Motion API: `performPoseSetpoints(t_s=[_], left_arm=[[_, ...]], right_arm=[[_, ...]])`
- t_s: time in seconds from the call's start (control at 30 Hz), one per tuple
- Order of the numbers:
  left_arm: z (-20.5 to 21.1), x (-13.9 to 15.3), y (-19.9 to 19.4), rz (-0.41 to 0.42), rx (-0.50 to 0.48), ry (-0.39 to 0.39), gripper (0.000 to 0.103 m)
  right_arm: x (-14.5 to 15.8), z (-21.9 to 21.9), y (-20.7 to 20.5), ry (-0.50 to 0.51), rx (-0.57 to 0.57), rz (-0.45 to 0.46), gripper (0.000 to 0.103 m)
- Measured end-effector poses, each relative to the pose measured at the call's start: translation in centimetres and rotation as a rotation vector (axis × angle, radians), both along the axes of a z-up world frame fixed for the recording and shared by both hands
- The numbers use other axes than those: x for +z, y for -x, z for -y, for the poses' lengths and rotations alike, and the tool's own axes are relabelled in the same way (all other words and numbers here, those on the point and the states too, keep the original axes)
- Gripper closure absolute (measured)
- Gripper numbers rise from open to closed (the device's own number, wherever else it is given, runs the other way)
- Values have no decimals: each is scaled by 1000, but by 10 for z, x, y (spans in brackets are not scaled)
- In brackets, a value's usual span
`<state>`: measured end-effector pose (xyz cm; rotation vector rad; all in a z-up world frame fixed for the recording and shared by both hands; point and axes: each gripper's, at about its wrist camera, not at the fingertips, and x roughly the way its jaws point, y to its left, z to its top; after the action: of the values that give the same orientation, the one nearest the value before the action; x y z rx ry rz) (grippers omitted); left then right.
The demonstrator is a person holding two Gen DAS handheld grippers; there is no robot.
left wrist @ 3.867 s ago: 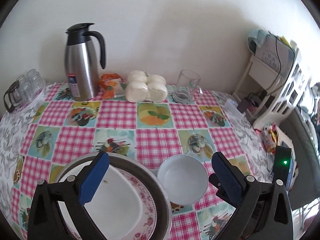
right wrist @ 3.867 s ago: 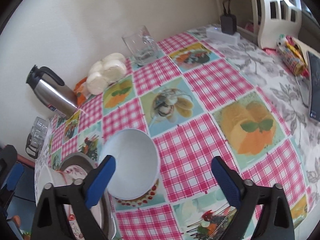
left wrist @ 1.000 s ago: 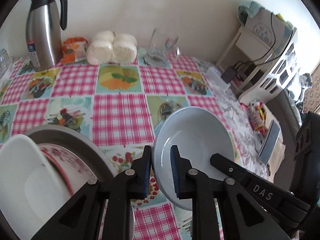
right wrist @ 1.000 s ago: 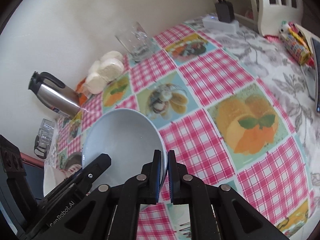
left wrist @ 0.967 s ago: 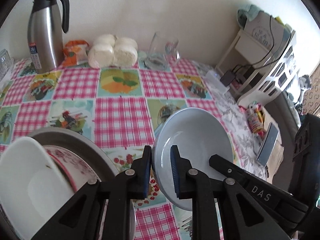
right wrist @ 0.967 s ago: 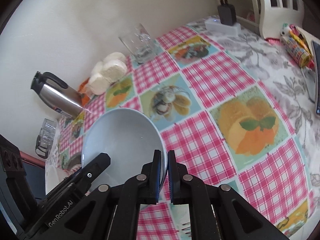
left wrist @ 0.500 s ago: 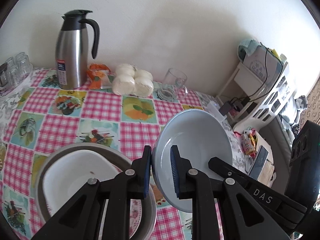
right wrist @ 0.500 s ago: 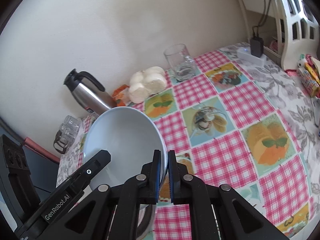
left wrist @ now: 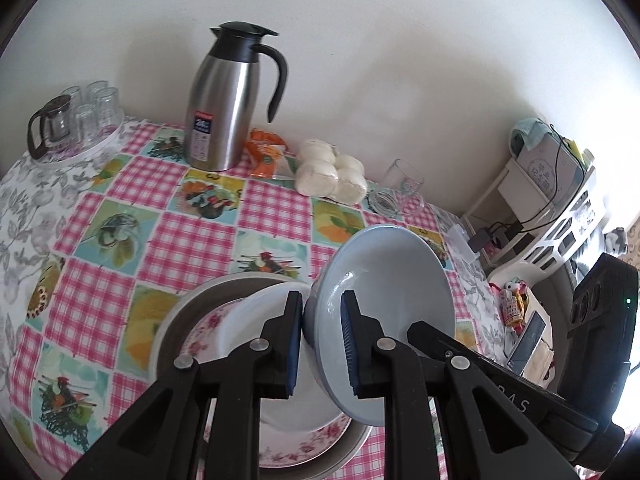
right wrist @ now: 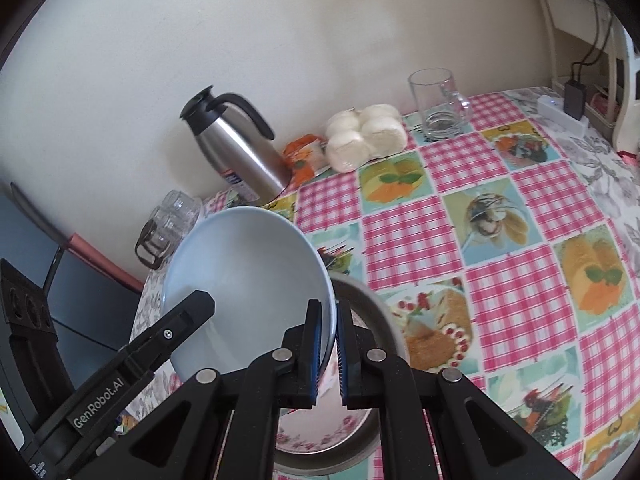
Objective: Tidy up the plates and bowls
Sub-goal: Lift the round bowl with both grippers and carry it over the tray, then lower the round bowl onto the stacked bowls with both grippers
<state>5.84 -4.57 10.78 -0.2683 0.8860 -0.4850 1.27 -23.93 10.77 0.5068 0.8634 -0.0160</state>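
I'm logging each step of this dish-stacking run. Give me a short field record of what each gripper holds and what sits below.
held item: pale blue bowl, tilted, lifted off the table
left gripper: shut on the bowl's rim
right gripper: shut on the bowl's rim, opposite side
below the bowl: stack of a grey plate, a floral plate and a white dish
surface: checked tablecloth
at the wall: steel thermos jug, white buns, glass mug
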Motion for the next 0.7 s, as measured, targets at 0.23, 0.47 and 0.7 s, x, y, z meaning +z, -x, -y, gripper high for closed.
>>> performPoseSetpoints(t_s=[0.23,0.47,0.7], left_arm=[[-21,-21,-2,-77,22,-2,83],[-25,-31,-7,-127,29,1,83],[-24,-41,-13,-172,28,-11,83]], right_arm=[[-7,-28,-10,46,35,-42,95],[-17,-39,-16,76,44,-92,94],[-24,-43,-20,101,42,-125,92]])
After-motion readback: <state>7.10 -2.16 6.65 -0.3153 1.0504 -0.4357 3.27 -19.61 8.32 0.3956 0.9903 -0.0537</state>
